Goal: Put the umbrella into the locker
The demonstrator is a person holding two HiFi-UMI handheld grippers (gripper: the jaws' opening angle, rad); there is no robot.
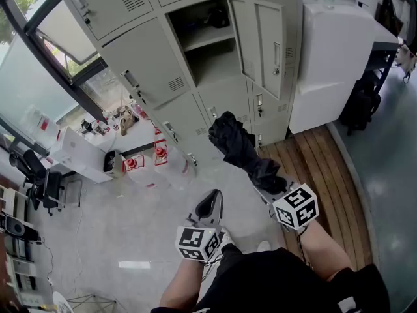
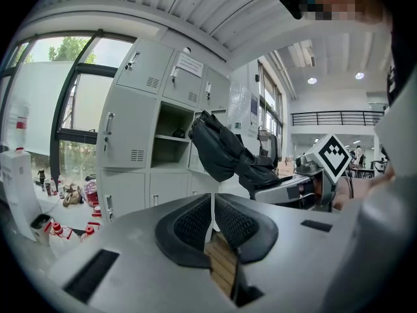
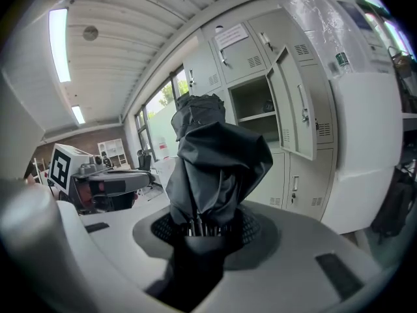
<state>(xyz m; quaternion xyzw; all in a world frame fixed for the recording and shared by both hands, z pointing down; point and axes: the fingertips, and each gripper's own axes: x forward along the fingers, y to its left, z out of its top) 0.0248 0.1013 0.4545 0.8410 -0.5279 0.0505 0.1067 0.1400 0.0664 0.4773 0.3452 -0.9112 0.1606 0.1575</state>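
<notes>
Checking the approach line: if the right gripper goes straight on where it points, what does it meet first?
The right gripper carries the umbrella, which leads and would likely meet a closed locker door just below the open compartment, not the opening; depth is unclear.

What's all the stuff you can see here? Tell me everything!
umbrella: one, black, folded, held up before the lockers
lockers: one bank, pale grey, along the wall
open locker: one, door swung right, shelf inside
white cabinet: one, right of the lockers
red-topped canisters: a few, floor left of the lockers
office chair: one, black, far left
wooden floor strip: one, brown, at right
left gripper: grey, shut, empty
right gripper: grey, shut on the umbrella
</notes>
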